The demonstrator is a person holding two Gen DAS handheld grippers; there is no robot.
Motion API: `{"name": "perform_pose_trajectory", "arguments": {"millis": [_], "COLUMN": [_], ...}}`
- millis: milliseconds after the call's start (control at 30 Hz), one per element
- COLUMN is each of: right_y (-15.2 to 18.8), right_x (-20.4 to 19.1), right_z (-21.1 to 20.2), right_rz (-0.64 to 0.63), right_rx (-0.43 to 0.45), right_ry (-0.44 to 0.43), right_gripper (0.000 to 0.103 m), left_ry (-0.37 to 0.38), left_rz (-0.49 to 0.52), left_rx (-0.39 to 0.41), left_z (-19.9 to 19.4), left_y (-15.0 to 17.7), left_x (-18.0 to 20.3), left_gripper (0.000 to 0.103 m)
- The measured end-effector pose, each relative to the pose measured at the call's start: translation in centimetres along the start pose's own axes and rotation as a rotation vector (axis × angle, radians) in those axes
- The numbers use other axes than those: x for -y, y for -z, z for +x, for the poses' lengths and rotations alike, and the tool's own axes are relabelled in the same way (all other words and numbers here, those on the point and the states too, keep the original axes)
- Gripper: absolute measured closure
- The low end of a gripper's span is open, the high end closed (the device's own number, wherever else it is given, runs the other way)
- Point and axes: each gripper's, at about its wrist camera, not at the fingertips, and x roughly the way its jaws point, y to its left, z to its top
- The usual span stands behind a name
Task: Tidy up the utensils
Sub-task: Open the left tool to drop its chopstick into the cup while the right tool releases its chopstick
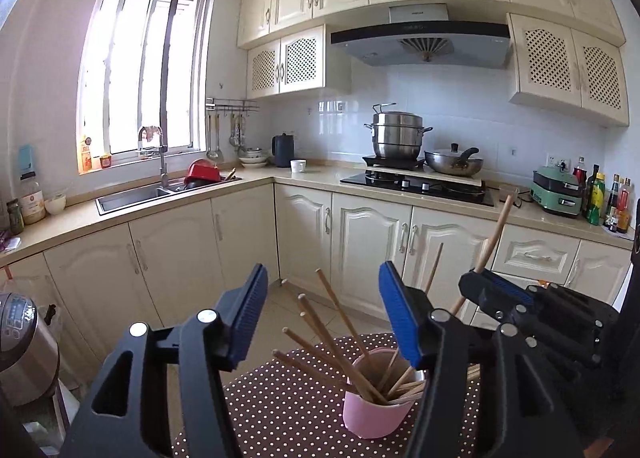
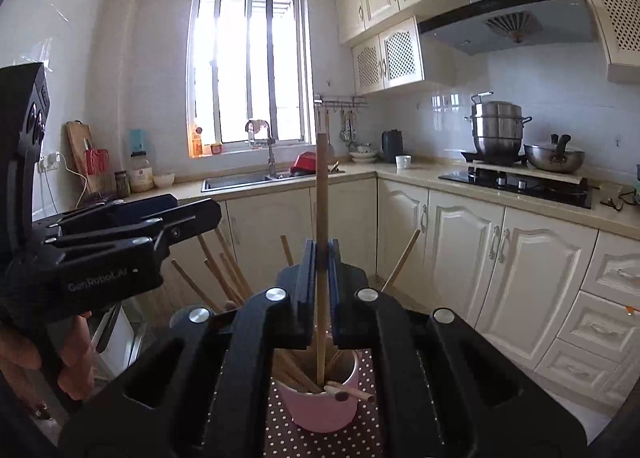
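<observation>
Chopsticks (image 1: 320,342): tan wood, approx 8 in pink cup (image 1: 376,414). My right gripper (image 2: 322,290) clamps 1 upright stick (image 2: 321,194); left gripper (image 1: 324,314) wide, empty.

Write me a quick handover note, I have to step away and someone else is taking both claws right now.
Left claw: open, nothing between its pads, above the pink cup.
Right claw: shut on one wooden chopstick, held upright with its lower end in the cup.
Cup stands on the dotted tablecloth, with several chopsticks leaning in it.
Done: most chopsticks are in.
Left: release the held one into the cup.
</observation>
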Motion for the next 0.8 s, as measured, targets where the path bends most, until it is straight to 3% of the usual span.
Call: {"name": "perform_pose_trajectory", "arguments": {"millis": [300,800], "right_y": [0.2,0.4], "right_x": [-1.0,-1.7], "right_z": [0.9,1.2], "right_rz": [0.002,0.026], "right_rx": [-0.116,-0.171], "right_ry": [0.019,0.027], "right_gripper": [0.096,0.096], "left_ry": [-0.002,-0.017], "left_rz": [0.000,-0.001], "left_rx": [-0.023,-0.055], "left_z": [-0.7,-1.1], "left_y": [0.6,0.9], "left_x": [-1.4,-2.5], "left_gripper": [0.044,0.039]}}
